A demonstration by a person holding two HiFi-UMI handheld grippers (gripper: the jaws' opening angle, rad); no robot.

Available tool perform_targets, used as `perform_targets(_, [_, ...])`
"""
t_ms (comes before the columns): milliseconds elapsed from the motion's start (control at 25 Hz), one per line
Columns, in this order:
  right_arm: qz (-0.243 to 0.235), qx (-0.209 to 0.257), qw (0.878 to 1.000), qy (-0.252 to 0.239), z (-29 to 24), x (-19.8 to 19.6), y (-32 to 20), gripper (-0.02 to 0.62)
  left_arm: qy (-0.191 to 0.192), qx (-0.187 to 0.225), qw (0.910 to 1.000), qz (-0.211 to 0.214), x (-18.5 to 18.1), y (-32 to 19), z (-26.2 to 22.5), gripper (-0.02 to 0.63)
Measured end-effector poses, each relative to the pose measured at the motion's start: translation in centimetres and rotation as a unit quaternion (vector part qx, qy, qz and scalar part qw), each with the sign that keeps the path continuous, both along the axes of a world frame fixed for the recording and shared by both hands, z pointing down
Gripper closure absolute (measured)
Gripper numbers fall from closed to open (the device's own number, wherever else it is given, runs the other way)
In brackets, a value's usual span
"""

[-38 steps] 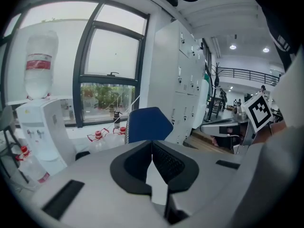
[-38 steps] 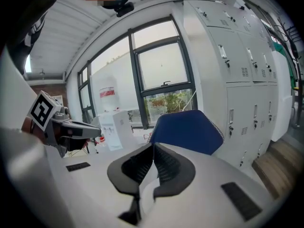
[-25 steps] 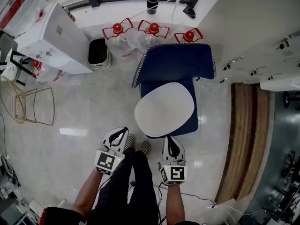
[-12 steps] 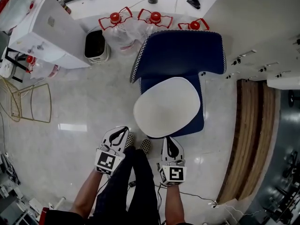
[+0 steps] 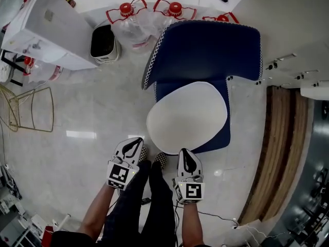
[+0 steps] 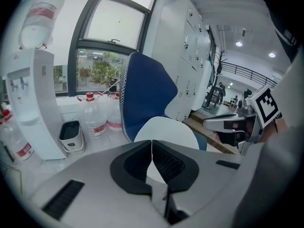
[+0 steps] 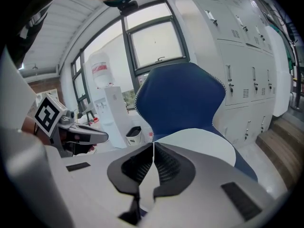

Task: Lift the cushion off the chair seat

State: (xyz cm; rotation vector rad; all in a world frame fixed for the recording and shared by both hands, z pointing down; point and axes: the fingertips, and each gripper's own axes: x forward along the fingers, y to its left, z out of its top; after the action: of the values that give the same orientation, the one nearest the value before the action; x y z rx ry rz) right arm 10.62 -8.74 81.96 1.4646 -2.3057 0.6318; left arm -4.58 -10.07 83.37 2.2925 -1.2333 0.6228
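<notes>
A white rounded cushion (image 5: 186,116) lies on the seat of a blue chair (image 5: 205,50); the same cushion (image 6: 166,129) (image 7: 204,144) shows ahead in both gripper views. My left gripper (image 5: 132,144) hangs short of the cushion's near left edge, jaws shut with nothing in them. My right gripper (image 5: 186,156) sits just at the cushion's near edge, also shut and empty; whether it touches the cushion I cannot tell. The person's legs and checkered shoes stand between the two grippers.
A white water dispenser (image 5: 46,30) and a black bin (image 5: 103,42) stand at the left back. Water bottles with red caps (image 5: 128,19) sit behind the chair. A gold wire stand (image 5: 31,109) is at the far left; wooden steps (image 5: 272,148) run along the right.
Both grippers have sunk lower, and the chair and cushion now look larger and nearer in the head view. The right gripper's tip has come up to the cushion's near edge. Both stay shut.
</notes>
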Motion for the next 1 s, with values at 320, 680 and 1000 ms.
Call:
perform_targets(320, [-0.002, -0.002, 1.0, 0.003, 3.6, 0.1, -1.6, 0.566, 0.001, -0.011, 0.9999, -0.004, 0.2, -1.2, 4.4, 0.588])
perform_targets(680, [-0.001, -0.019, 1.0, 0.008, 5.7, 0.5, -2.3, 0.566, 0.048, -0.091, 0.9938, -0.042, -0.2, -2.1, 9.5, 0.586])
perform_targets(1000, [0.007, -0.017, 1.0, 0.007, 6.9, 0.7, -3.6, 0.566, 0.075, -0.149, 0.9849, -0.047, 0.5, -2.5, 13.2, 0.405])
